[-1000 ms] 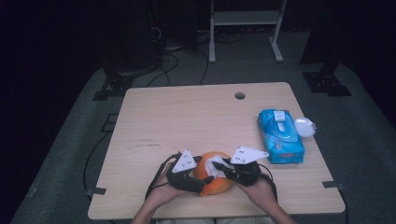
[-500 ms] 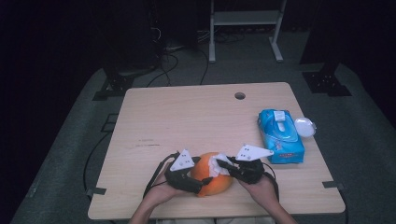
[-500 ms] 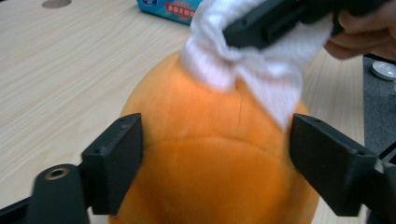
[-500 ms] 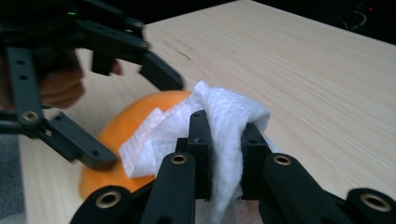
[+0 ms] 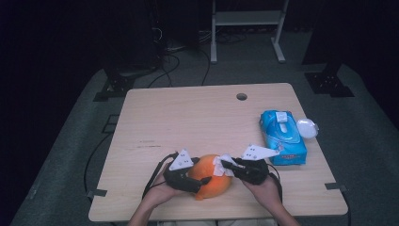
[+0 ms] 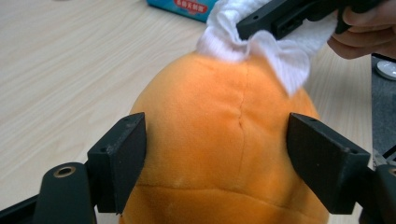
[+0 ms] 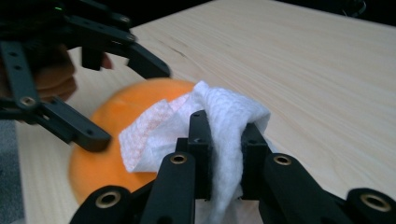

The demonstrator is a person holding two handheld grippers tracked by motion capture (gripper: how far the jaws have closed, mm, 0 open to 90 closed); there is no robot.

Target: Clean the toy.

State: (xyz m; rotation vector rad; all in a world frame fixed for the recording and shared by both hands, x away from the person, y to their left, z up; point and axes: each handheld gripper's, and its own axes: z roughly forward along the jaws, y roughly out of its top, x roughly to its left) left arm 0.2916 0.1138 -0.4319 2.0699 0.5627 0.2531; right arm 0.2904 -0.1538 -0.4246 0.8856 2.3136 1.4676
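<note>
Low in the centre of the high view, the left gripper [image 5: 200, 180] is clamping its jaws on the orange plush [image 6: 224, 140] resting on the surface [image 5: 188, 117]. The right gripper [image 7: 224, 140] is pinching a white wipe [image 7: 224, 121] against the plush's top. A harder rub could probably twist the soft plush free or pull the wipe loose.

Each gripper is black, the left gripper [image 5: 203, 181] and the right gripper [image 5: 225, 164]. Both carry a flat grey three-cornered plate with small dots on top. Thin black cables trail behind them. Round brass-coloured rings sit in the black jaw arms. The forearms are bare.
</note>
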